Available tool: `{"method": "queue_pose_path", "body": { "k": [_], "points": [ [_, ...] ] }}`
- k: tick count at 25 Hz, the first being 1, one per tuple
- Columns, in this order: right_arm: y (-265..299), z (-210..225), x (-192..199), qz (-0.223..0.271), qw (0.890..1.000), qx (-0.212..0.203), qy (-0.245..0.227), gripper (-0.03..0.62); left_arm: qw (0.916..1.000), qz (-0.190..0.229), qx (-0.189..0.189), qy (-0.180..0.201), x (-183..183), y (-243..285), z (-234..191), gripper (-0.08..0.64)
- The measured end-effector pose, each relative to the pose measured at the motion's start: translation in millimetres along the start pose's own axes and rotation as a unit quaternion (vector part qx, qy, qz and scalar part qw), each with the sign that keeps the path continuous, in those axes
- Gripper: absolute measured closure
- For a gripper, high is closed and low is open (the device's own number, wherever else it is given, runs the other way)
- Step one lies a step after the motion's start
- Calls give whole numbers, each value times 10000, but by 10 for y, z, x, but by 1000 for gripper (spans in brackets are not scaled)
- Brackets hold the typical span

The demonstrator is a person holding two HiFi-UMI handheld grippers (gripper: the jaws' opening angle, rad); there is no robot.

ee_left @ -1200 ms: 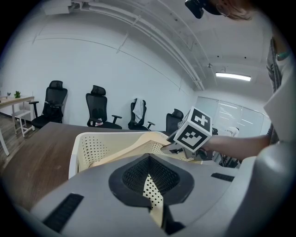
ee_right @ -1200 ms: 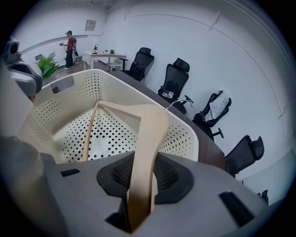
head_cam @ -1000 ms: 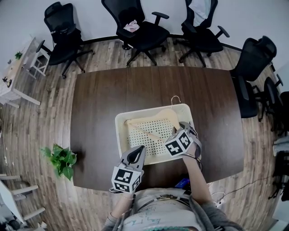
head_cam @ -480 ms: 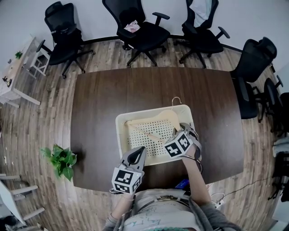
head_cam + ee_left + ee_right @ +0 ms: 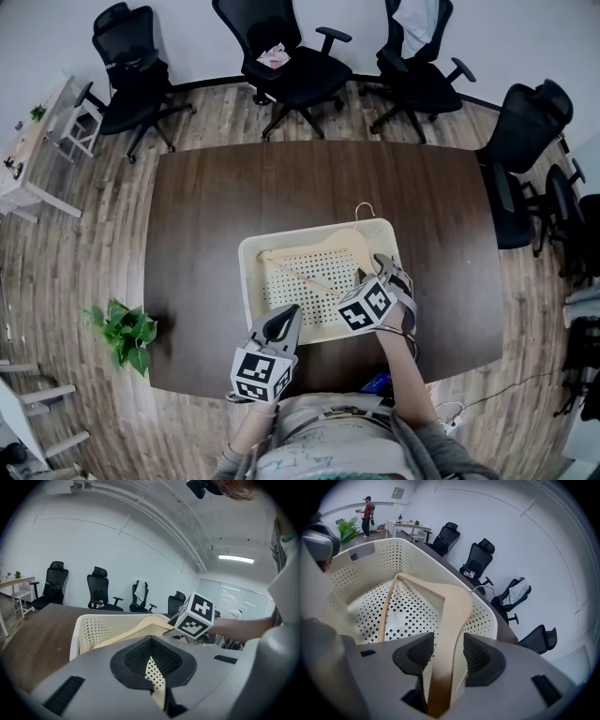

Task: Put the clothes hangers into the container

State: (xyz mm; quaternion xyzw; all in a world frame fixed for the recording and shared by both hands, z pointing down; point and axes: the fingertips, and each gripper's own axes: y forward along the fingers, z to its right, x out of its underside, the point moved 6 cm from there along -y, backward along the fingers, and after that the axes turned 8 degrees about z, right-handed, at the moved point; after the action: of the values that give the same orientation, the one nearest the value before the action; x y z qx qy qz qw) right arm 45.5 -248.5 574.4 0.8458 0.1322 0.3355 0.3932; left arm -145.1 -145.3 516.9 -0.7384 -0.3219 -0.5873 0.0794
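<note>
The cream perforated basket (image 5: pixel 249 281) is sitting on the dark desk (image 5: pixel 206 206), and a single wooden hanger (image 5: pixel 314 245) is lying inside it. The hanger is leaning toward the basket's far right corner, with its metal hook (image 5: pixel 364 210) projecting over the basket's far rim. The hanger is made of pale wood, with broad curved shoulders and a thin straight crossbar running diagonally above the basket's floor.

The right claw (image 5: pixel 447 645) is reaching steeply down into the basket beside its right wall. Its jaws have just been opening and are standing apart. One shoulder of the hanger is passing between them, and a gap is showing beside the wood, so the pads are not clamping it.

The left claw (image 5: pixel 151 658) is pointing slightly downward at the basket's near rim. Its jaws are standing closed on the basket's perforated near wall, and a narrow strip of that wall is showing between the pads.
</note>
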Motion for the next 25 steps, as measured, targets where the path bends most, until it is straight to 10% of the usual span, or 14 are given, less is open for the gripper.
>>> {"method": "queue_pose_path", "body": {
  "k": [25],
  "points": [
    [-230,90,9,708,9916,-731,793,341,9998,-80,-24,182,40,10,5,549]
  ]
}}
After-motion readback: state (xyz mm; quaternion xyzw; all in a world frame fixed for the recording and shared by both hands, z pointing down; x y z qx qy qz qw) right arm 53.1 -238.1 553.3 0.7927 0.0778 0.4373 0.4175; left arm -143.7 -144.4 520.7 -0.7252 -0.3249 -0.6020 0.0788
